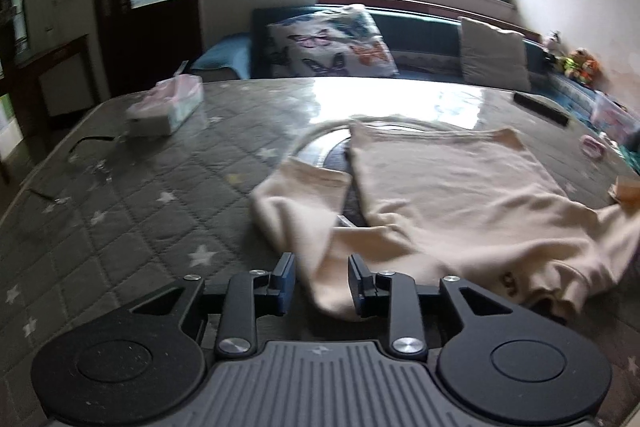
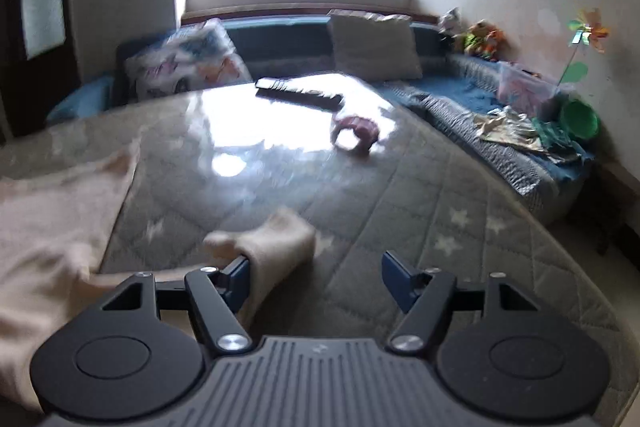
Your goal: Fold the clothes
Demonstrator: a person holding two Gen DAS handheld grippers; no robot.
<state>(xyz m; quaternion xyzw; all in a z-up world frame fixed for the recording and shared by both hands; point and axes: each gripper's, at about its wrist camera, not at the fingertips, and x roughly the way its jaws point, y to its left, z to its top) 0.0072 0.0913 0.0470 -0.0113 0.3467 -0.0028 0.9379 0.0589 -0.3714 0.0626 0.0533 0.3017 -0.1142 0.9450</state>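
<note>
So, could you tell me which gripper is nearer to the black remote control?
Right. The right gripper looks straight across open table at the remote control; the left gripper sits over the cream garment, with the remote far off to its right.

Landmark: cream garment [image 1: 452,195] spread on the quilted surface [image 1: 132,195].
Left of garment: wide bare quilt, free up to the tissue pack [image 1: 166,107] and a dark cable [image 1: 90,141] near the far-left edge.
Beyond garment: glossy bare strip, then the black remote [image 2: 300,93].
Right of garment: open quilt; the pink ring-shaped item [image 2: 354,133] lies near the remote.
</note>
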